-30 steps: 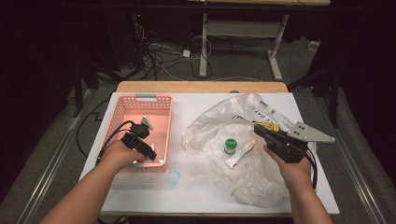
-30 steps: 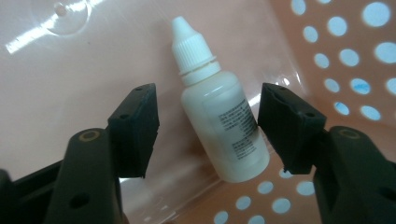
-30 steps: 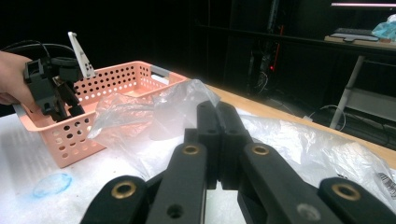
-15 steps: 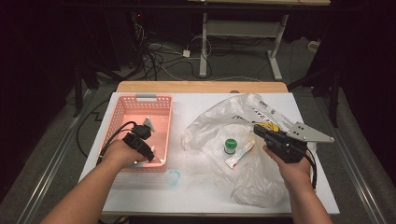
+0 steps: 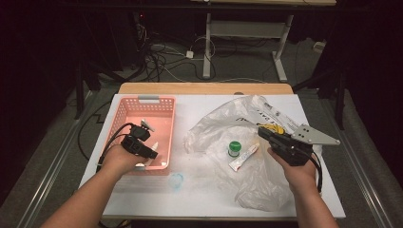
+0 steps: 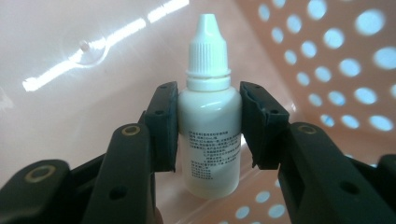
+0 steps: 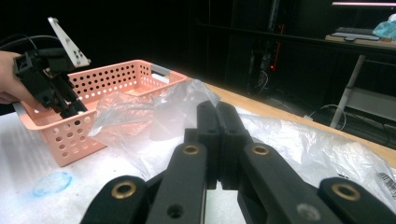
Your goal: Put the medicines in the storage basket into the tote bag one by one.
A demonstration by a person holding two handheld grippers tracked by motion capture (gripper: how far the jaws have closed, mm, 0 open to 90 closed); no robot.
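My left gripper (image 6: 208,122) is inside the pink basket (image 5: 124,115), near its front edge by the table's left side, and its jaws have just been closing; the pads now press on both sides of a small white dropper bottle (image 6: 210,126), which stands upright between them with its cap pointing up. A second ago the same gripper hung over the basket with the jaws wider; since then the hand has barely shifted, only settling a little toward the basket's near wall. In the high view the left gripper (image 5: 151,154) sits low in the basket's front right corner.

My right gripper (image 7: 217,140) is shut on nothing, the two jaws pressed flat together, held over the crumpled clear plastic bag (image 5: 214,128) toward the table's right edge. It has not moved from where it was a second ago. On the bag, just left of that hand, a green-capped jar (image 5: 234,148) and a white tube (image 5: 244,157) lie as before.
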